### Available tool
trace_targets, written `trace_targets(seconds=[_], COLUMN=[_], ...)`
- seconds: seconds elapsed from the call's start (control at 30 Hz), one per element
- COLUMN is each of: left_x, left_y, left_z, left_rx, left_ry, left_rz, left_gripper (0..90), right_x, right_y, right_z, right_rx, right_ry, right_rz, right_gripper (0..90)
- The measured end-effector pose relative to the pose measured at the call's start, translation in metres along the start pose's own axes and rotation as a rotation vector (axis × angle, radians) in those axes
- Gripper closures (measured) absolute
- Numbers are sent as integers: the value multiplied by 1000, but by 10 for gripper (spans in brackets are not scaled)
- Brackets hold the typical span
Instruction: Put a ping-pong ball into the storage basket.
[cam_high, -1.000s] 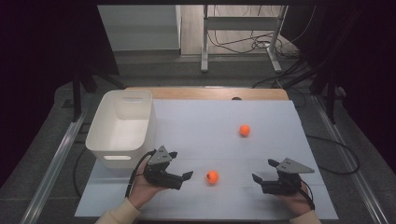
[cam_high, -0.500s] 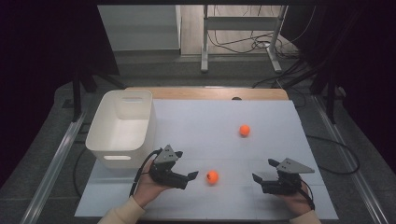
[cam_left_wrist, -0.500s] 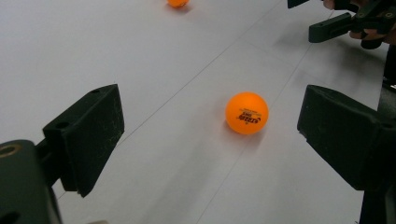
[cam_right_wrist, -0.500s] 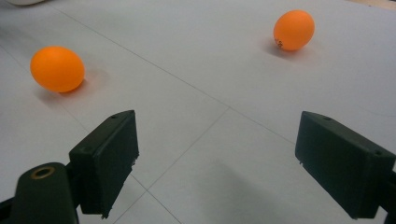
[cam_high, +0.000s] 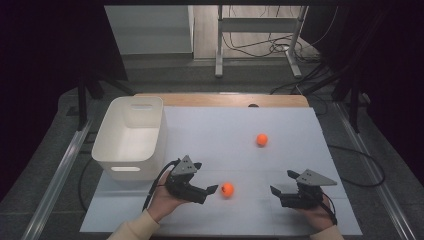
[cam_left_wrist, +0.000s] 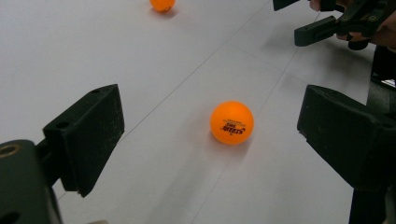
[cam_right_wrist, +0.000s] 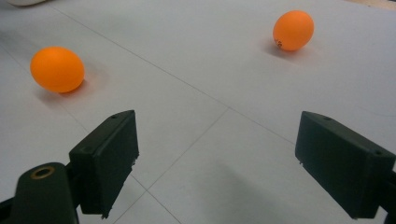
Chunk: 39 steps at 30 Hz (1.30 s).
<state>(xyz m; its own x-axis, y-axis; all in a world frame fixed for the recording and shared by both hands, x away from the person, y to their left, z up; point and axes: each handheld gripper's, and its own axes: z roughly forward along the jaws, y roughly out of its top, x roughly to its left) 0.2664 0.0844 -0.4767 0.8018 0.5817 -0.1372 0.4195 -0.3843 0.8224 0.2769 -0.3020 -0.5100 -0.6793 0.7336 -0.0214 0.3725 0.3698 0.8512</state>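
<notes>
Two orange balls lie on the white table sheet (cam_high: 300, 135). The near ball (cam_high: 227, 189) (cam_left_wrist: 231, 122) rests just ahead of my left gripper (cam_high: 207, 178) (cam_left_wrist: 212, 109), whose jaws stand open to either side of it without touching it. The far ball (cam_high: 262, 139) (cam_left_wrist: 162, 4) (cam_right_wrist: 293, 30) sits further back on the sheet. My right gripper (cam_high: 282, 182) (cam_right_wrist: 219, 135) is open and holds nothing at the front right. In the right gripper view the near ball (cam_right_wrist: 57, 68) lies off to the left, beyond the jaws.
A white plastic bin (cam_high: 130, 135) stands at the table's left edge, just behind the left hand. A wooden strip (cam_high: 220, 100) runs along the table's far edge. The right gripper (cam_left_wrist: 327, 23) appears at the top right of the left gripper view.
My left gripper has crept a little to the right, closer to the near ball. The right gripper and both balls have stayed put.
</notes>
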Motion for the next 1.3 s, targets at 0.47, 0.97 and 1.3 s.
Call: trace_targets(seconds=[0.47, 0.97, 1.3], left_x=[-7, -16, -21], left_y=[6, 11, 11], left_z=[13, 33, 47], left_rx=[30, 71, 99], left_ry=[-31, -76, -94], left_rz=[20, 43, 52], left_gripper=[82, 82, 82], right_x=[0, 0, 0], right_y=[0, 0, 0], right_z=[0, 0, 0], right_rx=[3, 3, 5], right_ry=[0, 1, 1], right_rz=[-2, -3, -6], right_gripper=[138, 138, 138])
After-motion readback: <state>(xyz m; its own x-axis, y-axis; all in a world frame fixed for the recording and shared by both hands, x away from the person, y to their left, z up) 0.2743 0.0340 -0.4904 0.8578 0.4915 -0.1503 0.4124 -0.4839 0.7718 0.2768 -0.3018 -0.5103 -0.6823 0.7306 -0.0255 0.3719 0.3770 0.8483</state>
